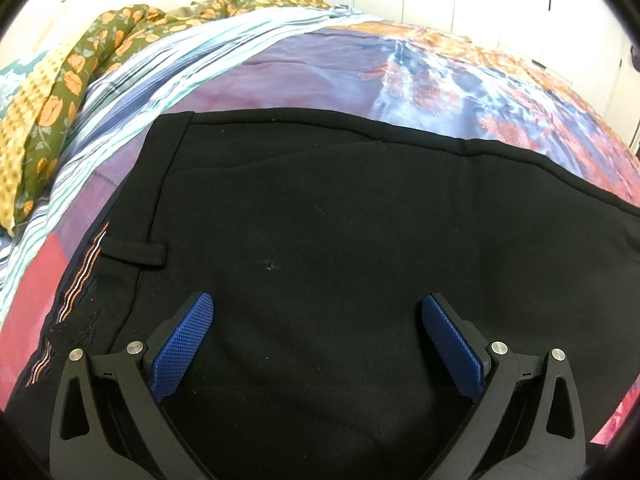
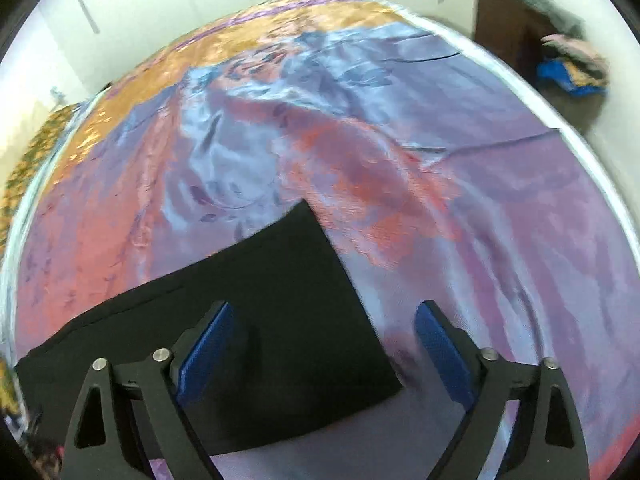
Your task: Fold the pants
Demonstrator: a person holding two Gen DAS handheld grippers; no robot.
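Black pants (image 1: 320, 220) lie flat on a bed, folded lengthwise. The waistband with a belt loop (image 1: 134, 254) and orange-white stitching is at the left in the left wrist view. My left gripper (image 1: 318, 312) is open and empty, just above the pants near the waist. In the right wrist view the leg end of the pants (image 2: 280, 300) lies flat with a square hem corner. My right gripper (image 2: 320, 320) is open and empty over that hem edge, its left finger over the cloth and its right finger over the bedspread.
The bed has a purple, blue and orange bedspread (image 2: 400, 152). A green and orange floral blanket (image 1: 80, 68) is bunched at the bed's far left. White cupboards (image 2: 160, 0) stand behind. A dark cabinet with piled clothes (image 2: 568, 60) is at far right.
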